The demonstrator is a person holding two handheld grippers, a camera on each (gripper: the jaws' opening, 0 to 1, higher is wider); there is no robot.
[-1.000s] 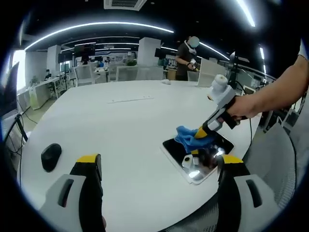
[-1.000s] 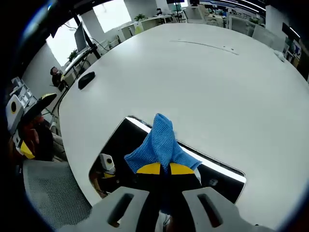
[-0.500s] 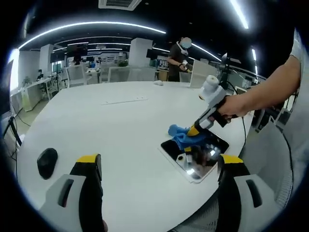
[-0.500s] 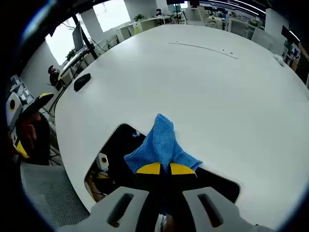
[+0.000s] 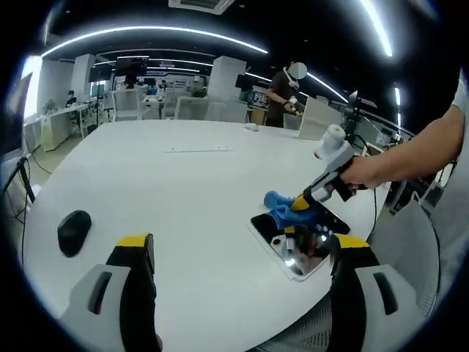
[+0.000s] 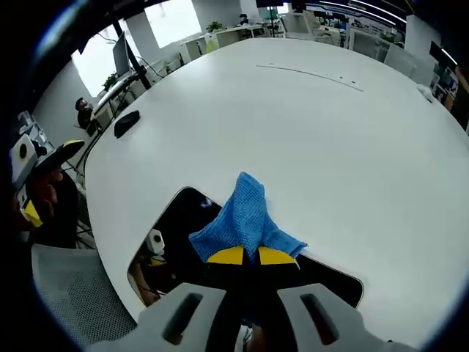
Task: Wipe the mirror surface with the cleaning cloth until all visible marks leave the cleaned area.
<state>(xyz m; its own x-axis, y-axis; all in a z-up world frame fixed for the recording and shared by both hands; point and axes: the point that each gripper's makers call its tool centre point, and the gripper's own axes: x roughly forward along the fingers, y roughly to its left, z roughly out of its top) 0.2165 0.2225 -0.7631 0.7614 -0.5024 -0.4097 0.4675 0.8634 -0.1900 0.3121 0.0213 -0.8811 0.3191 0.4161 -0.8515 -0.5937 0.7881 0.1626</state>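
**Q:** Right gripper view first, what's the claw doing?

**A:** The right gripper (image 6: 244,256) is pinching a blue cleaning cloth (image 6: 244,220), jaws closed tight on the bunched end, yellow tips nearly touching. The cloth is fanning out ahead of the jaws and lying on the far edge of the mirror (image 6: 183,220), partly spilling over onto the white table (image 6: 308,132). The mirror is lying flat near the table's edge, showing dark reflections.

**Q:** And from the other side?

**A:** Left gripper view is showing the left gripper (image 5: 242,253) hanging over the table with its jaws spread wide, gripping nothing. Past it, the right gripper (image 5: 302,202) is coming in from the right, held by a person's hand (image 5: 363,170), pressing the cloth (image 5: 282,207) onto the mirror's (image 5: 304,242) far end. The mirror is sitting close to the table's (image 5: 183,183) near-right edge.

**Q:** Anything else around?

**A:** A black computer mouse (image 5: 73,232) is sitting well apart on the left side of the table. A mesh chair (image 6: 80,301) is standing just off the table edge, and a person (image 5: 282,92) is standing in the background beyond the table.
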